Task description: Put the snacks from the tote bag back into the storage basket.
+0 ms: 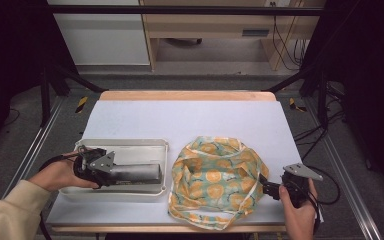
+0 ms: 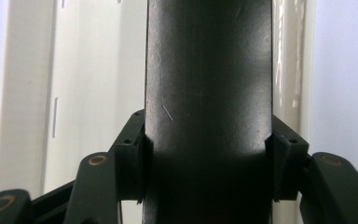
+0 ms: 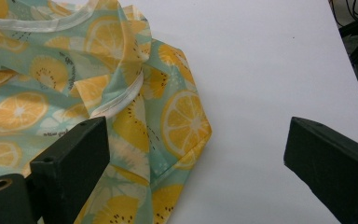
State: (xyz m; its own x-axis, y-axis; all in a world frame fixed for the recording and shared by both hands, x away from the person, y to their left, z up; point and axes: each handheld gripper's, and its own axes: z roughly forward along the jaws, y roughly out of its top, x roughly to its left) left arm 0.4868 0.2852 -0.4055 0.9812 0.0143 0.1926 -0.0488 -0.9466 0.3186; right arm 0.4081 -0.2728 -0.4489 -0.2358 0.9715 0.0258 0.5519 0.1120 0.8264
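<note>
At the surface's near edge we have both grippers working. Our left gripper (image 1: 111, 170) is clenched on a dark block (image 1: 136, 173), a long smooth-sided bar lying in the white tray (image 1: 125, 145) at the near left corner. In the left gripper view the block (image 2: 209, 93) sits square between the pads (image 2: 135, 158), which press both of its flat sides. We judge it rigid, fairly heavy and a bit slick: matte finish, light scratches, no give at the pads. Best hold is where we have it, across the flat sides near one end, though a long bar held at its end may droop or twist, so a mid-length grip would be safer.

Our right gripper (image 1: 266, 186) is released, jaws wide apart, near the right near corner, just beside the orange-slice print bag (image 1: 215, 175). In the right gripper view the bag (image 3: 121, 107) lies crumpled with its white-trimmed rim folded over, one pad (image 3: 74, 154) over the fabric, the other over bare surface. We judge the bag soft, light and floppy; take it by the trimmed rim or a handle loop, not the flat panel.

The surface (image 1: 190, 117) is a pale sheet over a wood top, bare toward the far edge. Beyond it: grey floor, black frame posts, a white cabinet, wooden furniture, trailing cables at right.
</note>
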